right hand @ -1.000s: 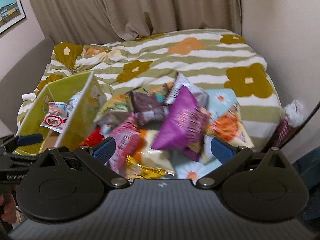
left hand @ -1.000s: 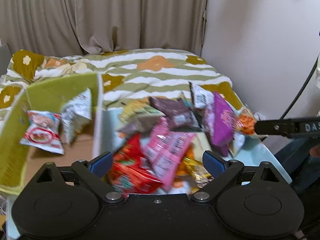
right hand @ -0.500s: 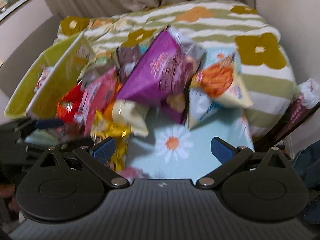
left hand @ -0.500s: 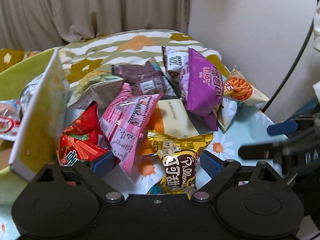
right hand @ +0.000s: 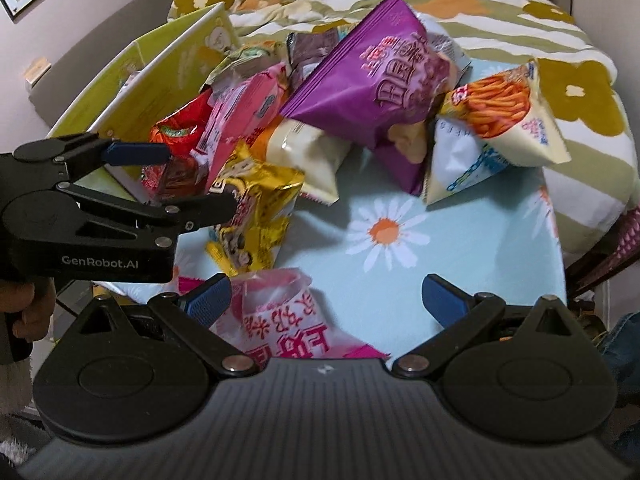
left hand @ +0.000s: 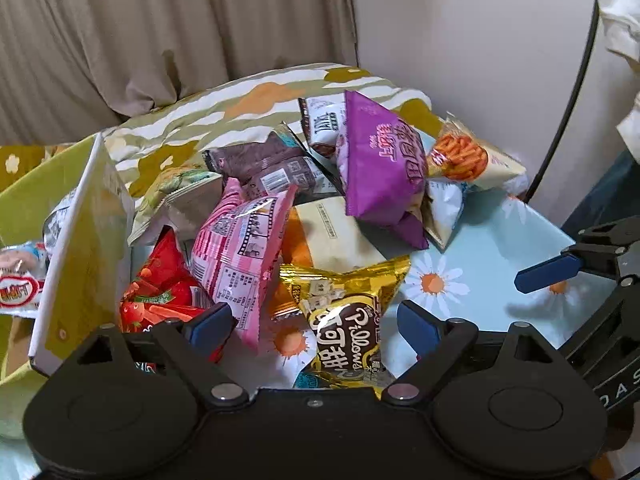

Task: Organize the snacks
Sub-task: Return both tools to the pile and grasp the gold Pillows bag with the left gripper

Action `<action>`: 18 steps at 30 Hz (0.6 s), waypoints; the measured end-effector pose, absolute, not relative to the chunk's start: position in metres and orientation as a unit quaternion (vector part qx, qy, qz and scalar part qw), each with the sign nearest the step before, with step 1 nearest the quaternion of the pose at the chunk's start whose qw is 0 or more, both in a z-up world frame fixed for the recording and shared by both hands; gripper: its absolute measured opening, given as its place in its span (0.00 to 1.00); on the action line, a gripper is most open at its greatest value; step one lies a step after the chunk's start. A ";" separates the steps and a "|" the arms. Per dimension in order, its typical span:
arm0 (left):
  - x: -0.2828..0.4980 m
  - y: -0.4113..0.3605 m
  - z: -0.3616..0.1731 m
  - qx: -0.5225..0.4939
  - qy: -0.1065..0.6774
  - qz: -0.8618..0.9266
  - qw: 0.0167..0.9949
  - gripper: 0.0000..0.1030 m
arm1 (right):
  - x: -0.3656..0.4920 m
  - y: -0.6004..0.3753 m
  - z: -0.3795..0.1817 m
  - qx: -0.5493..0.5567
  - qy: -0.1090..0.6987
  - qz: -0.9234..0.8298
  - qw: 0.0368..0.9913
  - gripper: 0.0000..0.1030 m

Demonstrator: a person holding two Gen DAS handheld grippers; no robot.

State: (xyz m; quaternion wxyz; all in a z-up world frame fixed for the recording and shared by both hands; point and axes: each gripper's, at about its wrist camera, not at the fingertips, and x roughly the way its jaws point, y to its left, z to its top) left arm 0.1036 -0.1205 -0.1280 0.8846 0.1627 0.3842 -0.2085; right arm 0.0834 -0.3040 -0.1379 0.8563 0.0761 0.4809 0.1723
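Left wrist view: my left gripper (left hand: 314,326) has its fingers (left hand: 208,326) spread wide, holding nothing. A gold bag (left hand: 344,312) lies between them, its lower end under the gripper body; I cannot tell whether either finger touches it. Left of it, a pink bag (left hand: 240,256) leans over a red bag (left hand: 160,292), which lies against the flap of a green box (left hand: 80,248). Inside the box I see a white-and-red packet (left hand: 20,280). Behind the gold bag a cream bag (left hand: 336,232) lies flat, partly under a purple bag (left hand: 380,164) at the top of the heap. A brown bag (left hand: 264,164) lies behind the pink one, and an orange-stick bag (left hand: 468,156) sits to the right of the purple one. The heap rests on a worktop (left hand: 480,256) covered in a pale blue daisy cloth, with a striped quilt (left hand: 224,108) behind it.

Right wrist view: my right gripper (right hand: 324,304) also has its fingers apart and empty, poised over bare cloth at the worktop's near edge. A second pink bag (right hand: 280,316) with red lettering lies just beside its left finger, partly under the body. The left gripper appears at the left edge, fingers parted either side of the heap's near corner, by the red and gold bags. A white-and-blue bag (right hand: 460,160) lies beneath the orange-stick bag.
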 end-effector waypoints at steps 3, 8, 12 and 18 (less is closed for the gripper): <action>0.103 -0.125 -0.131 0.173 0.382 -0.210 0.883 0.89 | 0.082 -0.302 -0.140 0.077 0.482 0.182 0.853 1.00; 0.096 -0.133 -0.129 0.193 0.368 -0.220 0.883 0.84 | 0.078 -0.295 -0.145 0.067 0.486 0.199 0.848 1.00; 0.098 -0.137 -0.139 0.190 0.386 -0.229 0.873 0.83 | 0.076 -0.291 -0.149 0.069 0.487 0.206 0.846 1.00; 0.118 -0.138 -0.167 0.153 0.442 -0.234 0.852 0.49 | 0.074 -0.286 -0.156 0.061 0.489 0.214 0.844 1.00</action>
